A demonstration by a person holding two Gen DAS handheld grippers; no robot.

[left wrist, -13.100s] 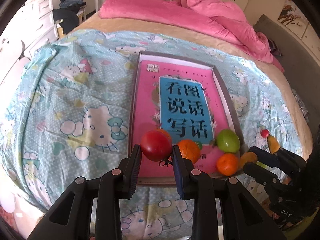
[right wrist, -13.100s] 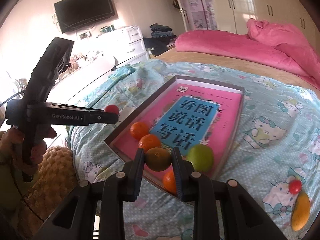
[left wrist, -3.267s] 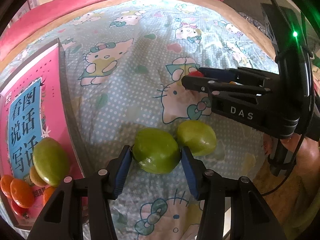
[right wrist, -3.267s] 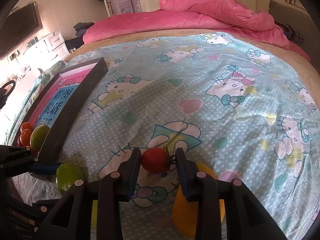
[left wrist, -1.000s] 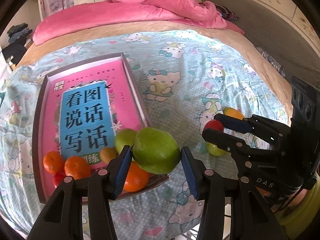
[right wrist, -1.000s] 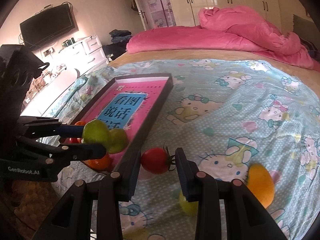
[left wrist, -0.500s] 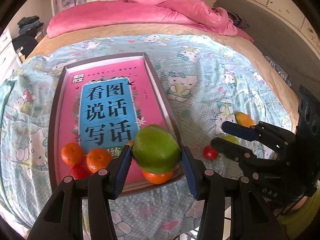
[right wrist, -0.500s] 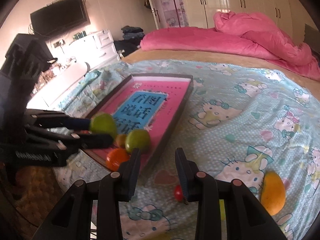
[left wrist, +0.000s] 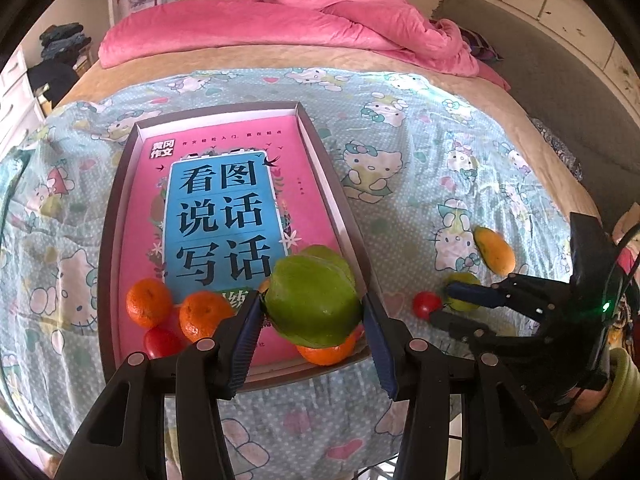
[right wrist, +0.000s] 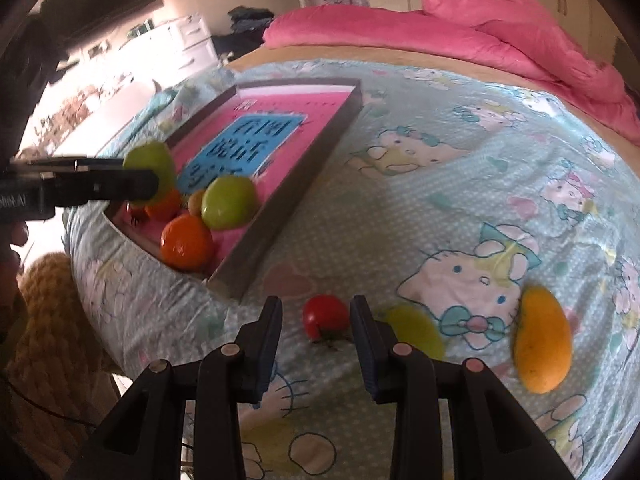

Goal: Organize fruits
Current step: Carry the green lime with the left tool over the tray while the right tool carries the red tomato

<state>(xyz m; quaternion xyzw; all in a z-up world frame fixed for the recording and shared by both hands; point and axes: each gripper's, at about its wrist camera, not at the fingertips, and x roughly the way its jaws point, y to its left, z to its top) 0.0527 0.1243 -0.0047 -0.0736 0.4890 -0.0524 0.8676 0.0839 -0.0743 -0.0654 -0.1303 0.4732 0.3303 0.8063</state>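
Observation:
My left gripper (left wrist: 312, 312) is shut on a green fruit (left wrist: 312, 304) and holds it over the near right corner of the pink-lined tray (left wrist: 116, 208). The tray holds oranges (left wrist: 148, 302), a small red tomato (left wrist: 160, 342) and another green fruit (right wrist: 228, 202). My right gripper (right wrist: 316, 320) is open, its fingers either side of a red tomato (right wrist: 325, 316) that lies on the bedsheet beside the tray. A green fruit (right wrist: 416, 330) and a yellow-orange mango (right wrist: 542, 346) lie on the sheet to its right.
The tray sits on a Hello Kitty bedsheet (left wrist: 400, 152) near the bed's front edge. A pink duvet (left wrist: 320, 20) is heaped at the far end. White drawers (right wrist: 180, 40) stand to the left of the bed.
The right gripper let go of the red tomato, which now lies on the sheet between its open fingers. The left gripper carried the green fruit over the tray's near corner.

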